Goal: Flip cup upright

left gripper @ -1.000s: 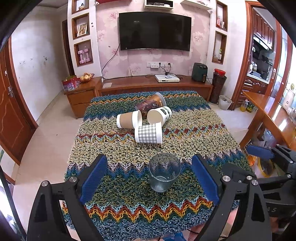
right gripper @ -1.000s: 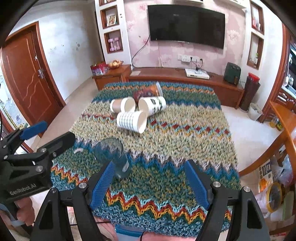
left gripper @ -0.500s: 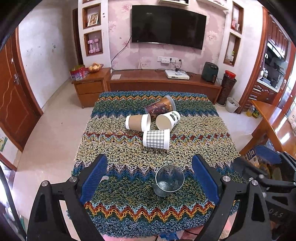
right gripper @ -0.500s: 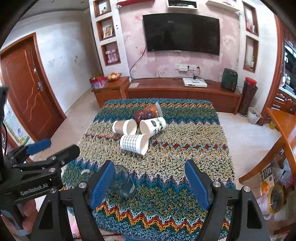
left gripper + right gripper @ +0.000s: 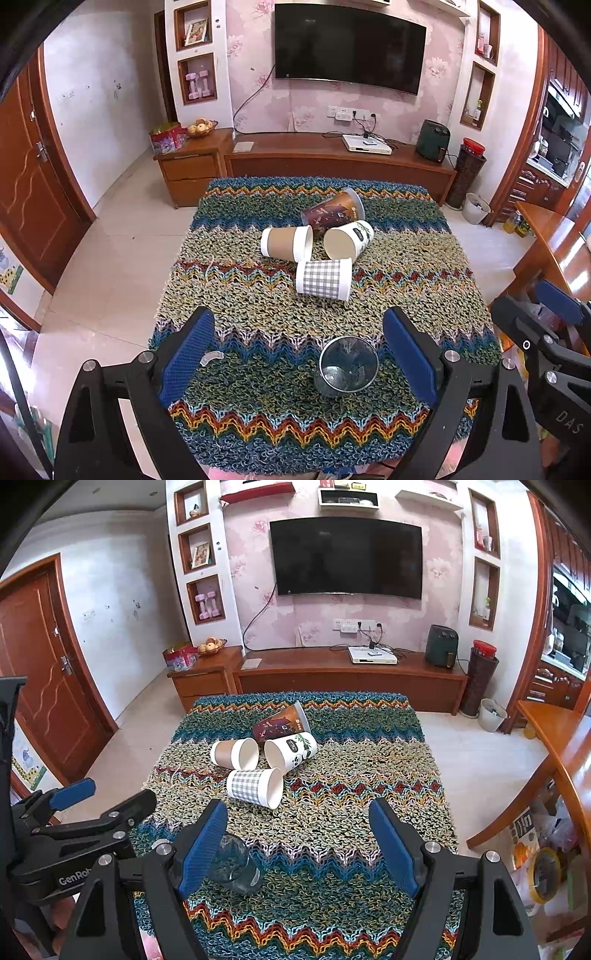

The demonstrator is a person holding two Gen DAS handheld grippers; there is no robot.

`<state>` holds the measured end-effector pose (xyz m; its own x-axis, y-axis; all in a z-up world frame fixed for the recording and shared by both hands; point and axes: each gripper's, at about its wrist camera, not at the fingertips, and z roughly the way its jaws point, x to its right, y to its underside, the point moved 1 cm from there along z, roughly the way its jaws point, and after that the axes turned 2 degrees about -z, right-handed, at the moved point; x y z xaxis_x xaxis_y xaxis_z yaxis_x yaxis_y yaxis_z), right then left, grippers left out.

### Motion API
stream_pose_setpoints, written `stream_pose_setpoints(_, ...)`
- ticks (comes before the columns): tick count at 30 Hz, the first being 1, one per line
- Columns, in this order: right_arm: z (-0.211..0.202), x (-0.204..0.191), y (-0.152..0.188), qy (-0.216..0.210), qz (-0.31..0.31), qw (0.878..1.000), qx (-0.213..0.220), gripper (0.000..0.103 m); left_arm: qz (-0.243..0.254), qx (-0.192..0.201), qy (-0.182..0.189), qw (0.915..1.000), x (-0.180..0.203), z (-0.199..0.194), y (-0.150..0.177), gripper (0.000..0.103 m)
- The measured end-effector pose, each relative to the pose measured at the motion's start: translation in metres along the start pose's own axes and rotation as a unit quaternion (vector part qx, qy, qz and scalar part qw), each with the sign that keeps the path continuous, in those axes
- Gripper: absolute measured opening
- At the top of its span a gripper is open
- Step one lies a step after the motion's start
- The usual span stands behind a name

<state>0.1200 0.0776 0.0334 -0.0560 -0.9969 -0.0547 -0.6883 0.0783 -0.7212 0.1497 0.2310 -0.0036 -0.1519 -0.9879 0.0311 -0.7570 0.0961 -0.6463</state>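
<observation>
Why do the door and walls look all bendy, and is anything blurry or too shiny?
Left wrist view: the fisheye lens bows the brown wooden door and darkens the corners; the clear glass cup looks sharp, with a small glint. Right wrist view: the same bending curves the black wall television; even daylight, soft shadows, no strong glare; the glass cup is partly hidden behind a blue finger pad.

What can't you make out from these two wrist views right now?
- Glass cup: right wrist view, its left side is hidden behind the right hand-held gripper's finger.
- Dark printed cup: left wrist view, its mouth faces away.
- Print on the white cup: too small to read.
</observation>
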Motion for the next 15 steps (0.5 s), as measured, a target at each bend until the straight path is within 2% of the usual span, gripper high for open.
stream_pose_setpoints(15, 0.0079, 0.001, -0.001, 0.003, 0.002, 1.0, -0.006, 0.08, 0.002, -0.002, -0.011, 0.9999, 0.0006, 0.0087, -0.0039, 0.094)
